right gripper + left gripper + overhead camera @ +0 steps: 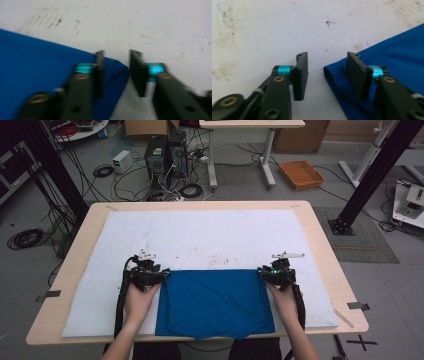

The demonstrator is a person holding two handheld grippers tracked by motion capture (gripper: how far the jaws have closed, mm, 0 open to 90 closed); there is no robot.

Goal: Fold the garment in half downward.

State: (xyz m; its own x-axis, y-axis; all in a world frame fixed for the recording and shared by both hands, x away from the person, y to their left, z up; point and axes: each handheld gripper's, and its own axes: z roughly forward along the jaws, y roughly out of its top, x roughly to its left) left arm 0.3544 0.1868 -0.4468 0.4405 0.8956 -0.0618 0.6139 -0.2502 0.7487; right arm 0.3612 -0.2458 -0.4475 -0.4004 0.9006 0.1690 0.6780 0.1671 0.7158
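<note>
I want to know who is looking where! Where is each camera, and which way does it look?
High view: sits above the person's side, looks forward and down on the table; both hands and forearms show, left gripper, right gripper.
Left gripper view: rides that gripper, looks along its open fingers at a corner of the blue cloth.
Right gripper view: rides that gripper, open fingers astride another cloth corner.
Shared: blue cloth on the white mat.

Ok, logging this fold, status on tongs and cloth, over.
Left tongs open at the blue cloth's far left corner. Right tongs open at its far right corner. White mat beyond bare.
</note>
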